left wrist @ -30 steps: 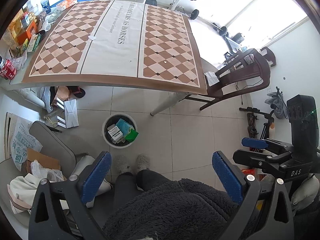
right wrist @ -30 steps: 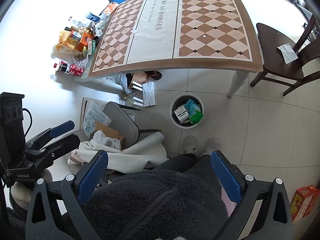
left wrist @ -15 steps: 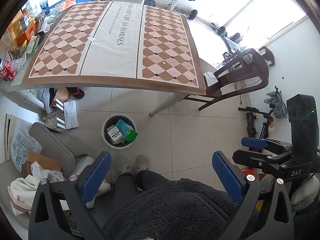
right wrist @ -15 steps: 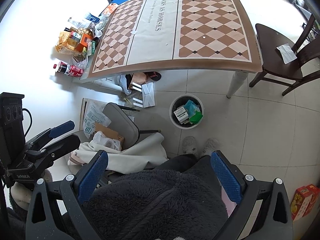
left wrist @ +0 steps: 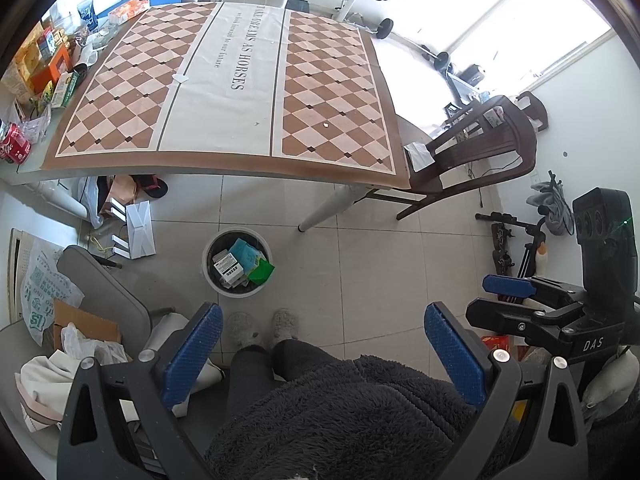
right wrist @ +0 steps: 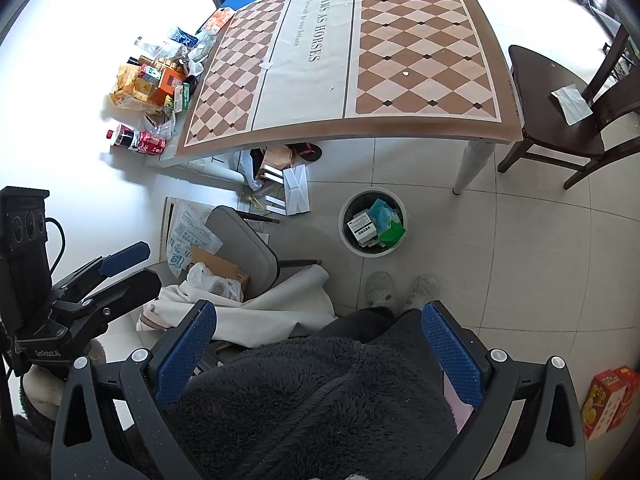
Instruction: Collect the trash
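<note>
One bin — two chairs

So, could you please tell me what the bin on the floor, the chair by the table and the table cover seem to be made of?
The bin looks like smooth white plastic, with a dark liner inside; its wall has an even, dull sheen. The chair seems to be dark varnished wood: slatted back, glossy brown seat. The table cover looks like printed cloth or vinyl, I cannot tell which; it lies flat with faint creases.

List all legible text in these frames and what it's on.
"TAKE DREAMS AS HORSES": tablecloth centre strip.
"DAS": right tool body, left wrist view.
"GoRobot.AI", roughly; small: left tool body, right wrist view.
Unreadable: smaller tablecloth line, trash bin boxes, red bottle, snack packs, floor bag.
</note>
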### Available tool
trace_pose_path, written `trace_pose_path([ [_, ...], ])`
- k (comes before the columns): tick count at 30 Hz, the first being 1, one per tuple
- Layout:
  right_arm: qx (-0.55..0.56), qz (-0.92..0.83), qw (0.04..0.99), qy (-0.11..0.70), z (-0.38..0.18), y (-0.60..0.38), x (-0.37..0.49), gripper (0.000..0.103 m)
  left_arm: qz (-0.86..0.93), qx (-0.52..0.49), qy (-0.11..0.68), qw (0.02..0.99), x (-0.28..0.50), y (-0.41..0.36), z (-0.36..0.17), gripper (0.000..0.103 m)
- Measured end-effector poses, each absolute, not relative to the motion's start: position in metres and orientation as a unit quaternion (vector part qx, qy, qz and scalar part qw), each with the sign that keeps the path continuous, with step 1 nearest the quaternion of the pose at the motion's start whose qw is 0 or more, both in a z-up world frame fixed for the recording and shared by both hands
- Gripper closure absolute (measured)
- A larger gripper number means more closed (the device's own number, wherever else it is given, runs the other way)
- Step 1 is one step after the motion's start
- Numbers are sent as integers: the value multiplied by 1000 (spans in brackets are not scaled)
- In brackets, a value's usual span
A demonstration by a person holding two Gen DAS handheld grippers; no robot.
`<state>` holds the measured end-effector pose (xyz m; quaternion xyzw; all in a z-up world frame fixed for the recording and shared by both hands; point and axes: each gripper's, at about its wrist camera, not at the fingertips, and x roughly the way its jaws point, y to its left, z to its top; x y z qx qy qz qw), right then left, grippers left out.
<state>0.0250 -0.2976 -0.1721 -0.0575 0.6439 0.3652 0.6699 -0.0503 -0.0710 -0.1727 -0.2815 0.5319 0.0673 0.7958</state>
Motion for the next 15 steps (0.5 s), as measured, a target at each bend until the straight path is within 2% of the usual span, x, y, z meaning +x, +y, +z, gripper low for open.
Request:
trace_pose_path([
  [15,-56,364,671,643,-171,-297,22,0,66,-283,530,797,-49,-74,-167,0],
])
